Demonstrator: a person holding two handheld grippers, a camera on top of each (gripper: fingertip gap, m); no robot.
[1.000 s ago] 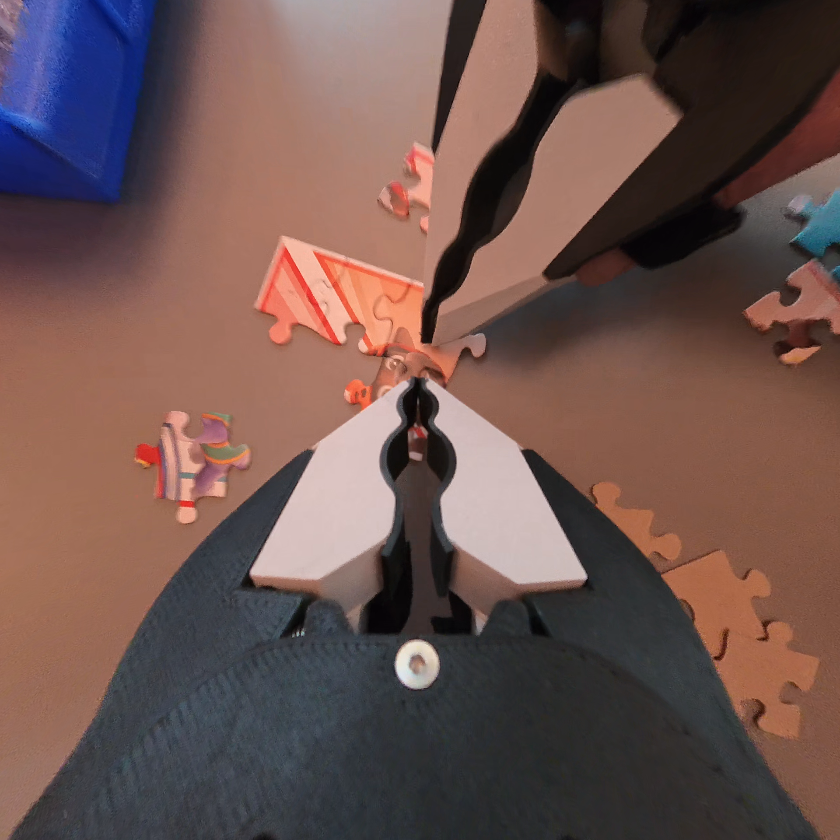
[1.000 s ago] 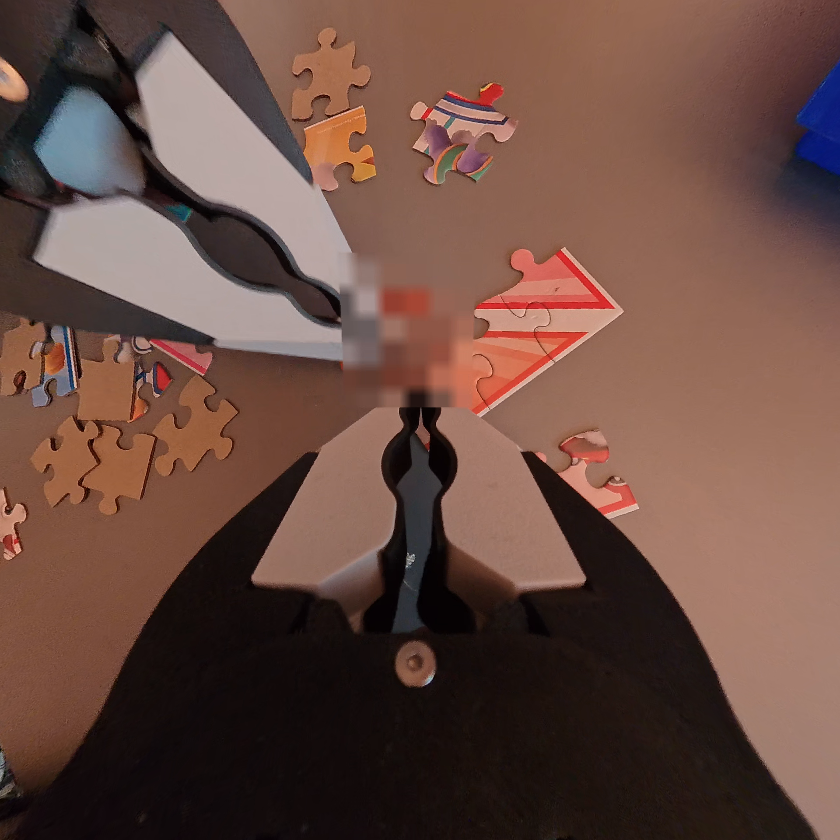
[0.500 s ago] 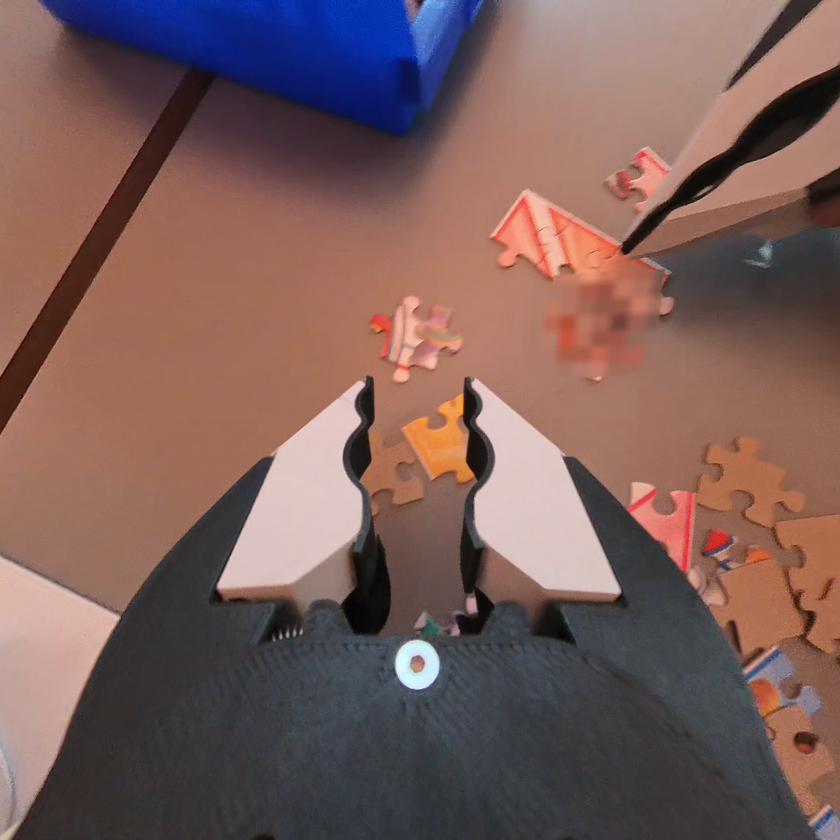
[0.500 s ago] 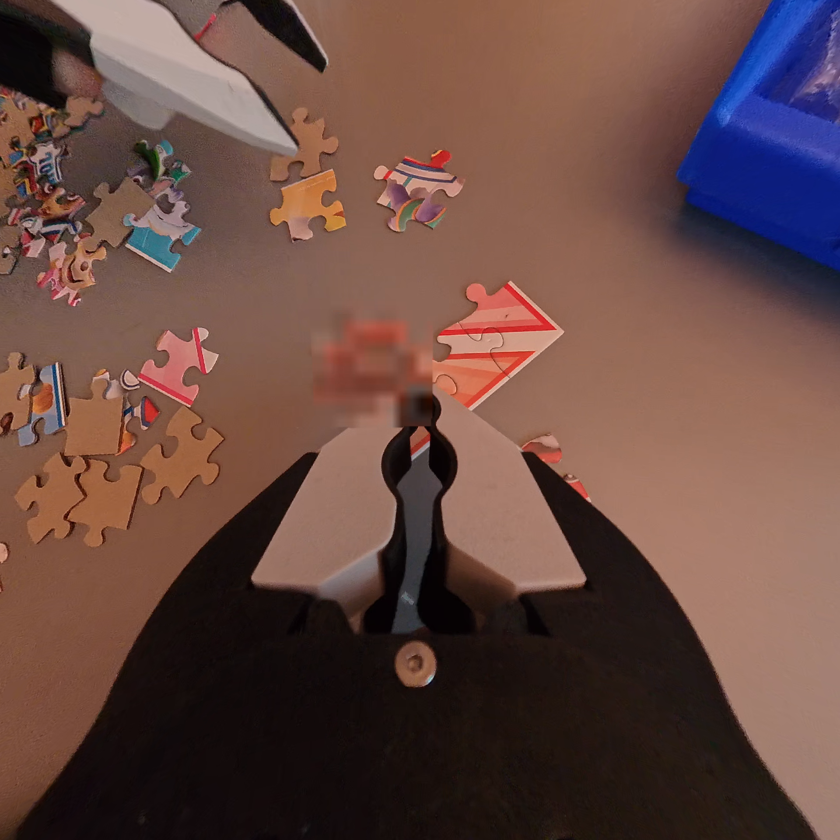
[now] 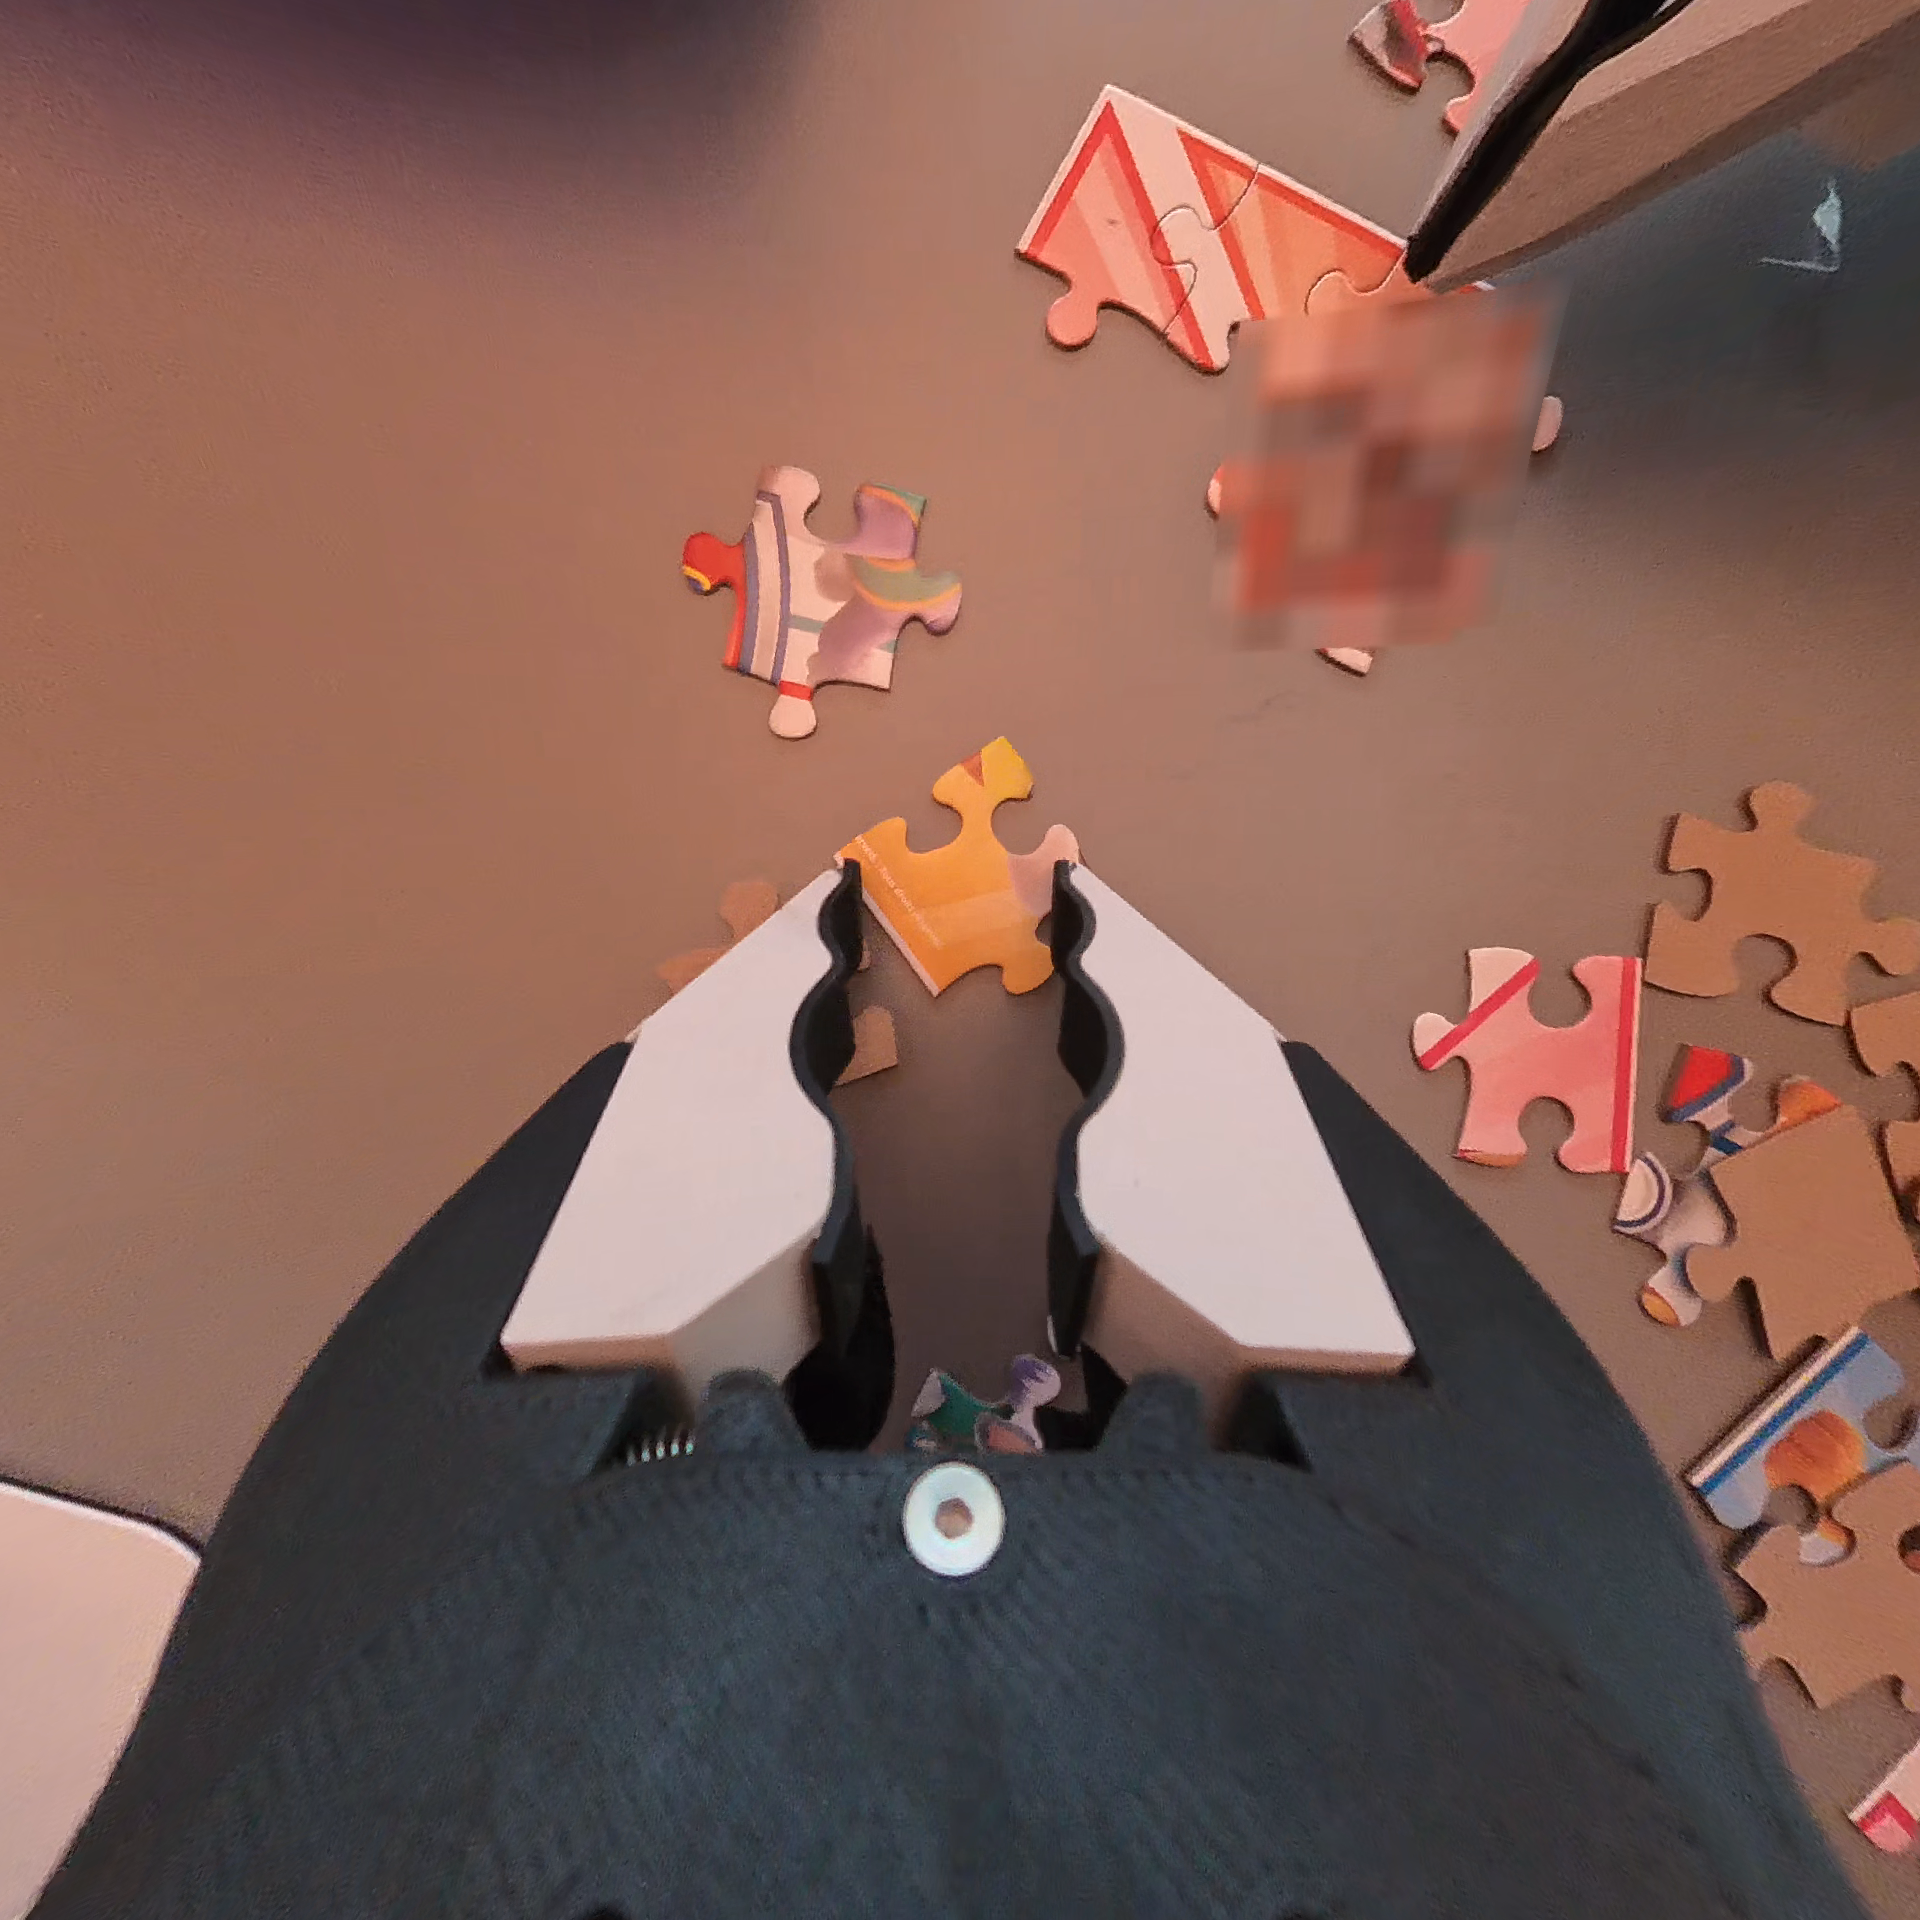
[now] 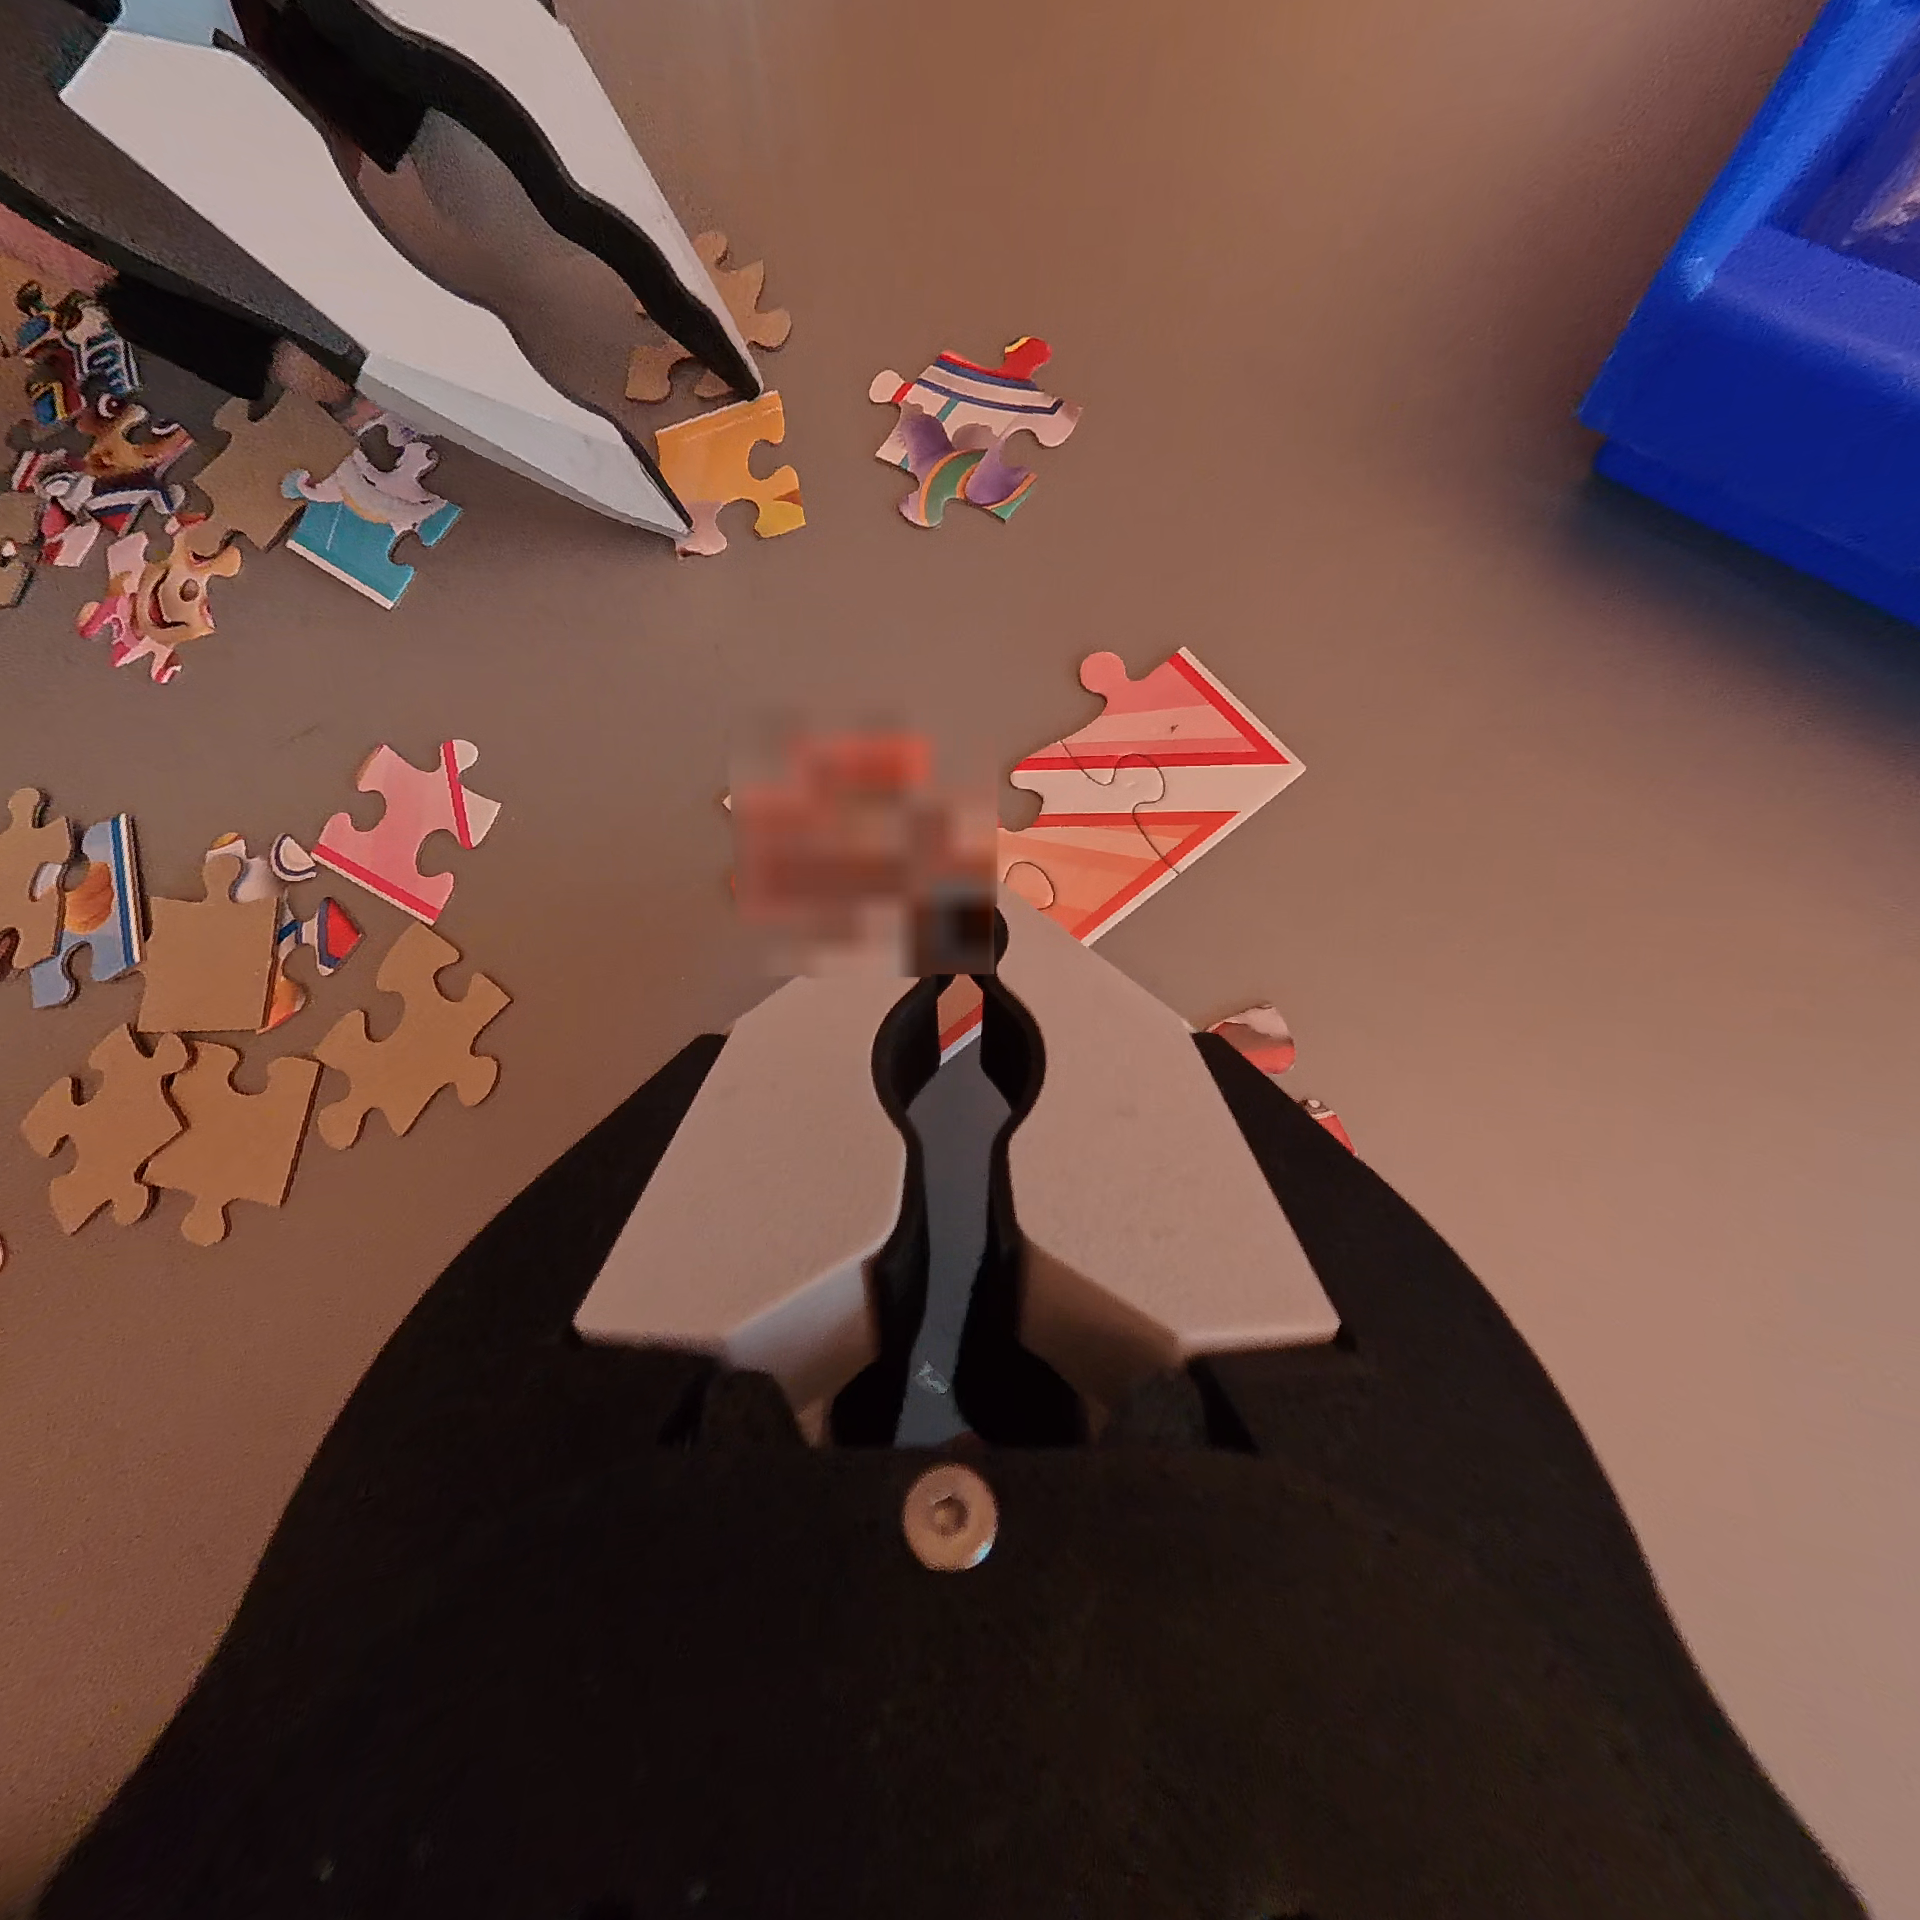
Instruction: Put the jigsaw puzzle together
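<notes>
Both grippers low over the worktop (image 5: 364, 520). Left gripper (image 5: 951, 883) spread wide, straddling the orange puzzle piece (image 5: 961, 894) flat between its fingertips. Right gripper (image 6: 961, 940) clenched, tips at the edge of the red-striped assembled section (image 6: 1153, 800); whether it grips, can't tell.

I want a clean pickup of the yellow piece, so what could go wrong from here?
1. The open left gripper straddles the yellow piece, which lies flat on the table; closing may skid it rather than lift it.
2. A brown piece lies right beside it and might get nudged or caught.
3. The shut right gripper rests at the joined striped pieces; moving it could shift them.
</notes>
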